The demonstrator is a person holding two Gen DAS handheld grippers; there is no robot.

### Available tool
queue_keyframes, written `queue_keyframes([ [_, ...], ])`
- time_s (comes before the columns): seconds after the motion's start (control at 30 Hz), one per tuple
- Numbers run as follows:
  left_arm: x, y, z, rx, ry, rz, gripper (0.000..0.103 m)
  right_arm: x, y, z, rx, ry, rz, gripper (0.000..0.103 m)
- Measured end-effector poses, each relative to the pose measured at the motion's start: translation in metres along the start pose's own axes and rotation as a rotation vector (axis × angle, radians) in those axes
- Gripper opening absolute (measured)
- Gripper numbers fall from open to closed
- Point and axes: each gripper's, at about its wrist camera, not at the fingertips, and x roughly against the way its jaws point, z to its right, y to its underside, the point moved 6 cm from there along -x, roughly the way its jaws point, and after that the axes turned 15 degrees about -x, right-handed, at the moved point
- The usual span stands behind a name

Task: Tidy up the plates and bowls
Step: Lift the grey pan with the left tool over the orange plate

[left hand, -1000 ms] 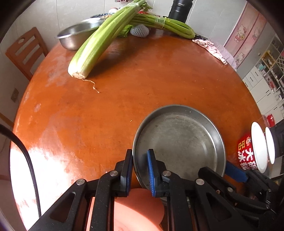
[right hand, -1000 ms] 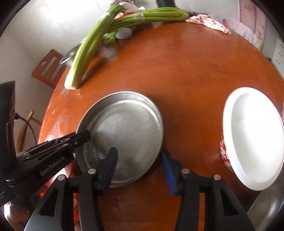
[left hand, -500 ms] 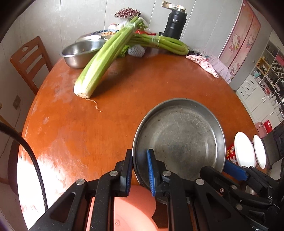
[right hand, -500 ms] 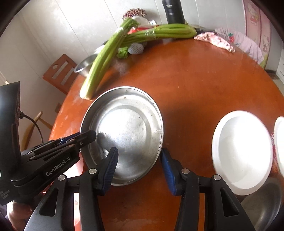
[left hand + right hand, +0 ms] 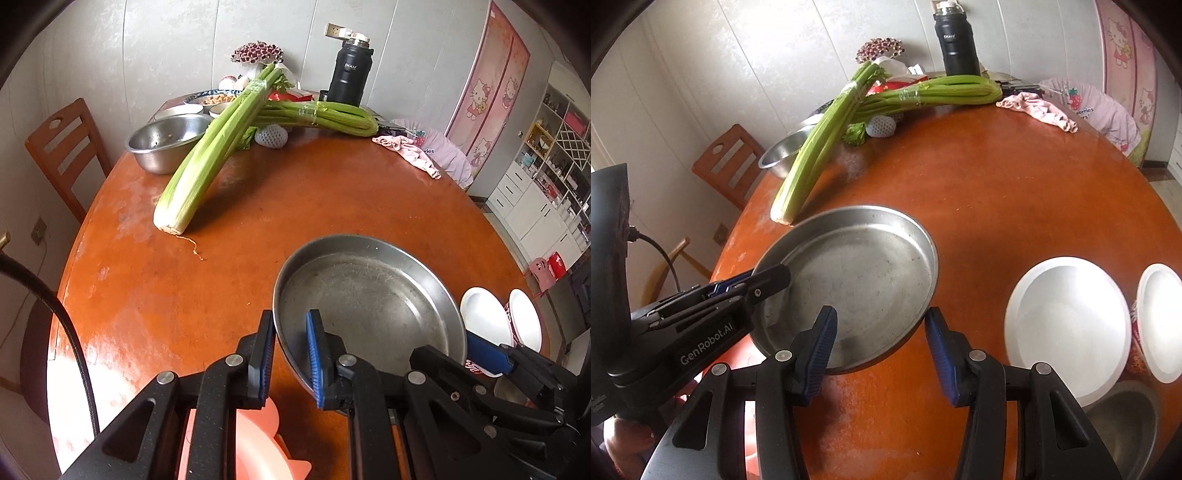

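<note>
My left gripper [image 5: 290, 356] is shut on the near rim of a shallow steel plate [image 5: 369, 306] and holds it tilted up off the orange round table [image 5: 332, 199]. In the right wrist view the plate [image 5: 864, 280] is lifted, with the left gripper [image 5: 768, 282] clamped on its left rim. My right gripper [image 5: 881, 354] is open and empty, its fingers either side of the plate's near edge. Two white bowls [image 5: 1067, 325] [image 5: 1160, 321] sit to the right; they also show in the left wrist view [image 5: 484, 314]. A pink plate [image 5: 258, 443] lies below the left gripper.
Two celery bunches [image 5: 207, 162] [image 5: 321, 114], a steel bowl [image 5: 166, 140], a black flask [image 5: 349, 74], a pink cloth [image 5: 406, 151] and dishes stand at the table's far side. A wooden chair [image 5: 62, 147] is at the left. A steel bowl [image 5: 1123, 421] sits at the near right.
The left gripper has lifted the steel plate higher and tilted it up. Both cameras have risen and pulled back, so the far wall and more of the table show.
</note>
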Motion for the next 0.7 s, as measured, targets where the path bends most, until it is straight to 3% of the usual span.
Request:
queue_keyframes([
  [0.33,0.029,0.007,-0.003,0.025,-0.015,0.034,0.017,0.023,-0.001,-0.010,0.030,-0.053,0.020,0.052],
  [0.7,0.094,0.029,-0.020,0.072,-0.086,0.094,0.017,0.058,0.017,-0.049,0.124,-0.156,0.032,0.052],
])
